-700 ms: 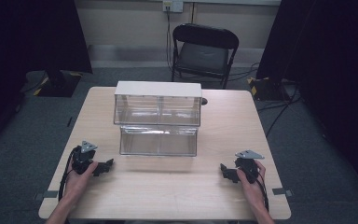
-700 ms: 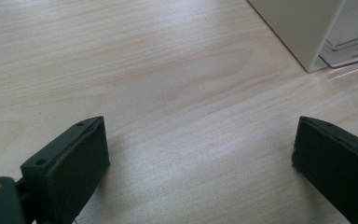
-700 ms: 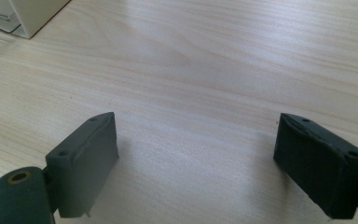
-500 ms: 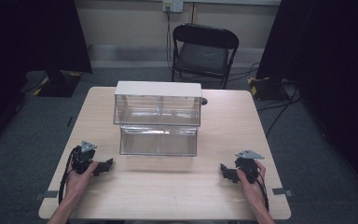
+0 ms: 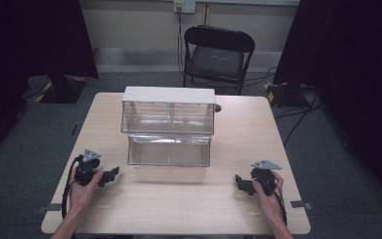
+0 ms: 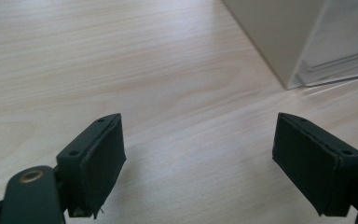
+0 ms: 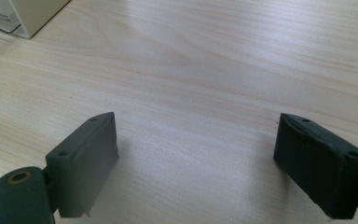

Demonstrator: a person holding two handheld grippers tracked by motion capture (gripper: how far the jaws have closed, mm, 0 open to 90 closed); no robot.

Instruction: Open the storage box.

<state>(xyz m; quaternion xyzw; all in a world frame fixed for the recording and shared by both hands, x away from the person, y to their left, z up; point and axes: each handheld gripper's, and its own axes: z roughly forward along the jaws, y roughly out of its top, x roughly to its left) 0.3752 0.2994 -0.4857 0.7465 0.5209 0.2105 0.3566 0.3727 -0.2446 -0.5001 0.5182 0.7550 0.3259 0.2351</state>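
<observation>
Pale wood-grain laminate table [image 5: 179,199], squarish with rounded corners, matte, fine straight grain running across both gripper views. At its centre, toward 12 o'clock from the person, stands a clear plastic two-tier drawer cabinet with an opaque cream-white top and side walls [image 5: 169,124]: boxy, glossy, each tier split by a middle divider; the lower tier [image 5: 169,149] juts out toward the person past the upper one. Left black two-jaw gripper [image 5: 110,174] sits low over the table at about 8 o'clock from the cabinet, held in the person's left hand [image 5: 82,191], a grey three-cornered plate on top and a black cable looping beside it. In the left gripper view its flat rectangular rubbery pads [image 6: 98,158] stand wide apart with bare wood between them, and the cabinet's cream corner shows at 1 o'clock. Right black two-jaw gripper [image 5: 241,183] sits at about 4 o'clock from the cabinet in the right hand [image 5: 268,196]; its pads [image 7: 86,161] are likewise spread wide over bare wood, with the cabinet's corner at 11 o'clock. Black folding metal chair [image 5: 218,55] stands beyond the table on grey carpet. Compared with the frames a moment earlier, nothing has shifted: both grippers, both hands and the cabinet hold the same places.
</observation>
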